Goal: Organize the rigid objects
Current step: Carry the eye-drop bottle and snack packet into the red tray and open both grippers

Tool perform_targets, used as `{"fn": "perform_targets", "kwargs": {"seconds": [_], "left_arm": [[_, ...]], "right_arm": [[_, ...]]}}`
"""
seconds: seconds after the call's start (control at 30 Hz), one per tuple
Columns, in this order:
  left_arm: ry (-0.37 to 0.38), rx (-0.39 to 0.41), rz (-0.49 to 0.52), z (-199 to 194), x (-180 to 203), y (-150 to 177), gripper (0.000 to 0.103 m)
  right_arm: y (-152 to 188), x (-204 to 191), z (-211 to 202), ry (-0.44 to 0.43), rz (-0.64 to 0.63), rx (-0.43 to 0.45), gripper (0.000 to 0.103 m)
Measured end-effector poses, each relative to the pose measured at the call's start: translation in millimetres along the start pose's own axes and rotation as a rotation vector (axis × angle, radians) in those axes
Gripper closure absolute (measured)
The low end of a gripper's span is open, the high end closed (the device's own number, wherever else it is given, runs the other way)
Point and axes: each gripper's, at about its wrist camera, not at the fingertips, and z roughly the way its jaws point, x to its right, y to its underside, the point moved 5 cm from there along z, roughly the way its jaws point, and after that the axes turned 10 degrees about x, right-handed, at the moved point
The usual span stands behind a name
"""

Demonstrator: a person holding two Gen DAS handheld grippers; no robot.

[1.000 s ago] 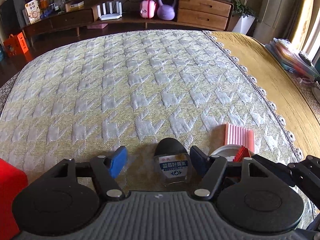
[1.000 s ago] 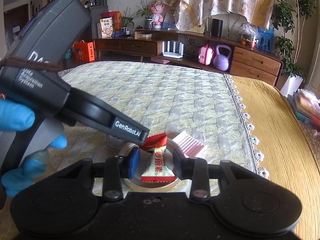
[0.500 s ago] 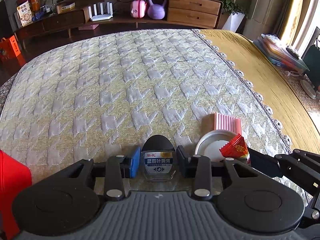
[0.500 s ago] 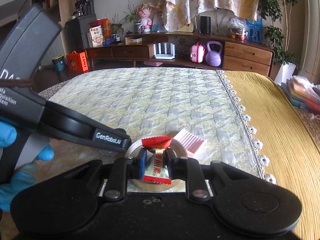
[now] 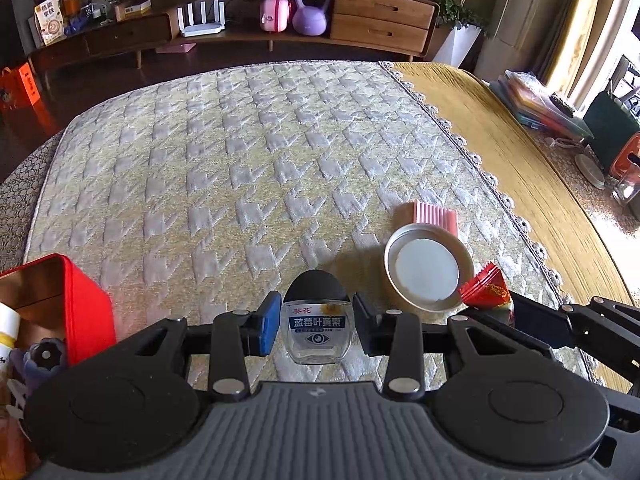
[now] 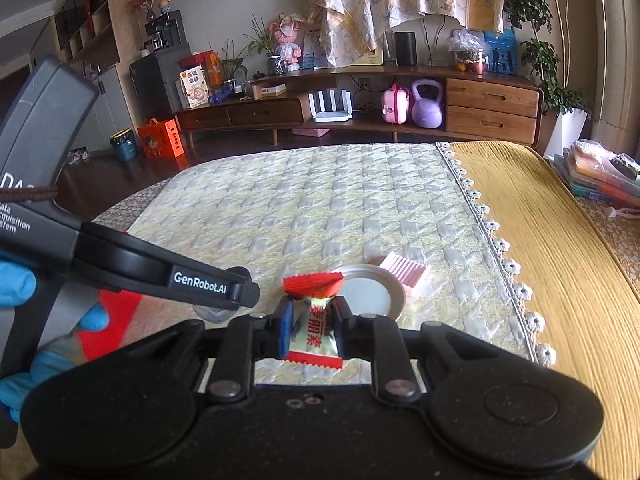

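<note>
My left gripper (image 5: 315,322) is shut on a small clear bottle (image 5: 317,330) with a black cap and a blue label, held above the cloth. My right gripper (image 6: 311,326) is shut on a wrapped candy (image 6: 313,330) with red ends, lifted above a round metal lid (image 6: 370,292). In the left wrist view the lid (image 5: 428,268) lies right of the bottle, with the candy (image 5: 486,292) and the right gripper beside it. A red tin box (image 5: 76,304) stands open at the left with several items inside.
A pink ribbed block (image 5: 434,216) lies behind the lid, and shows in the right wrist view (image 6: 404,272). The patterned cloth (image 5: 240,160) covers the table, with yellow cloth (image 5: 520,160) to the right. The left gripper's body (image 6: 120,260) fills the right wrist view's left side.
My left gripper closed on the bottle and lifted it. My right gripper tightened on the candy and rose off the lid. The red box came into the left wrist view.
</note>
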Motion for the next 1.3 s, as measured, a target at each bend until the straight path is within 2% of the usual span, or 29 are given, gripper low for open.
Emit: {"fn": "perform_targets", "kwargs": {"seconds": [0.67, 1.0, 1.3], "left_arm": [[-0.007, 0.036, -0.031, -103.0, -50.7, 21.3, 0.065], [-0.03, 0.057, -0.075, -140.2, -95.5, 34.8, 0.065], [-0.078, 0.072, -0.112, -162.0, -145.5, 45.1, 0.065]], "right_arm": [[-11.5, -77.7, -70.4, -0.08, -0.023, 0.038, 0.083], [-13.7, -124.6, -78.3, -0.13, -0.074, 0.046, 0.083], [-7.3, -161.1, -65.3, -0.177, -0.094, 0.024, 0.083]]}}
